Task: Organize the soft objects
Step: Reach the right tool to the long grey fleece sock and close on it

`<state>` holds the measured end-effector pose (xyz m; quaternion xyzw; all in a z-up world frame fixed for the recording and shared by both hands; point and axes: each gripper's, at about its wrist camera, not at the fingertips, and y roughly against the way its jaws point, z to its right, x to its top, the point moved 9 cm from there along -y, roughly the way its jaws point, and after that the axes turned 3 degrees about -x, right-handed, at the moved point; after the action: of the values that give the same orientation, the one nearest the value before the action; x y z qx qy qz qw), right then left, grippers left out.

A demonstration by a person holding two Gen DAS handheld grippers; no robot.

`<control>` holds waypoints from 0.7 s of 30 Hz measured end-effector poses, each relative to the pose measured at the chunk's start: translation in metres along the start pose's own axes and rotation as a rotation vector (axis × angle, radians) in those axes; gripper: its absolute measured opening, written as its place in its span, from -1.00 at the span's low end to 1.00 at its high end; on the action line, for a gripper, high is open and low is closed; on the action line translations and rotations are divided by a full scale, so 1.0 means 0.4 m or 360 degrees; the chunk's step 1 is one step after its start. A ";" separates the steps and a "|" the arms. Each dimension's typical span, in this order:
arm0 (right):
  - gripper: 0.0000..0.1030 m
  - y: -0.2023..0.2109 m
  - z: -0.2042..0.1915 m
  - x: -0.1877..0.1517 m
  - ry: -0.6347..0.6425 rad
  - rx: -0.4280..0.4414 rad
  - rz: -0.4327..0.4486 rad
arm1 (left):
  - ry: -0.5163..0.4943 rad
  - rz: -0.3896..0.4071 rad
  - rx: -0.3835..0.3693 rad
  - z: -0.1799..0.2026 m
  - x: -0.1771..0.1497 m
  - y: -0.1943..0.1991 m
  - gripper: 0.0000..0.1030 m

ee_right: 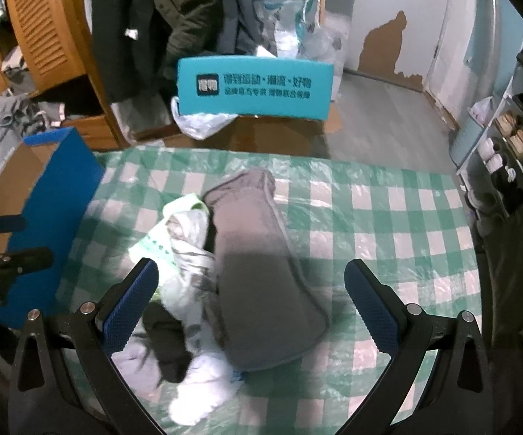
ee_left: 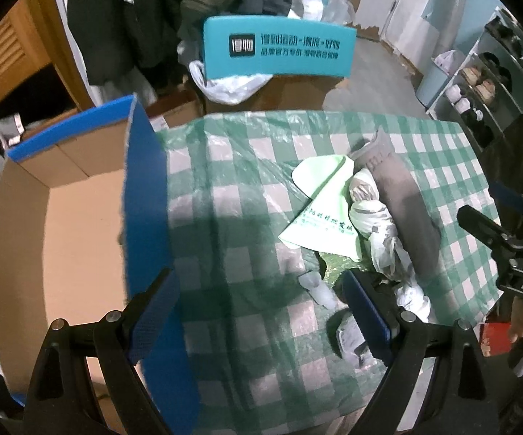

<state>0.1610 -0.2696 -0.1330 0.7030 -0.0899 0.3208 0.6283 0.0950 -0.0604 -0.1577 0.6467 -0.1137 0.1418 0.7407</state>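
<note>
Left of frame: open blue-edged cardboard box, empty-handed left gripper spread wide beside it. Centre: grey padded fabric piece and crumpled white-grey cloths on green-checked tablecloth, between the spread, empty fingers of the right gripper.

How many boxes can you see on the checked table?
1. The open cardboard box with blue edges sits at the table's left side, beside the pile of soft things. The teal box stands beyond the table. Others may be hidden.
</note>
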 end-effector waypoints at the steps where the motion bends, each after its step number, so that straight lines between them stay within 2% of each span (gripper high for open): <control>1: 0.96 -0.013 0.005 -0.004 -0.0001 -0.0001 -0.0017 | 0.0004 -0.0015 -0.0008 0.003 0.000 -0.009 0.80; 11: 0.96 -0.117 0.022 -0.031 -0.0022 0.0053 -0.0161 | 0.0005 -0.0140 -0.0008 0.033 -0.008 -0.091 0.80; 21: 0.96 -0.197 0.013 -0.057 0.0054 0.0000 -0.0263 | 0.0002 -0.0220 -0.0011 0.052 -0.019 -0.149 0.80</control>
<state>0.1866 -0.2655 -0.2111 0.7026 -0.0210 0.2796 0.6540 0.1095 -0.0888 -0.2128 0.6503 -0.0689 0.0905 0.7511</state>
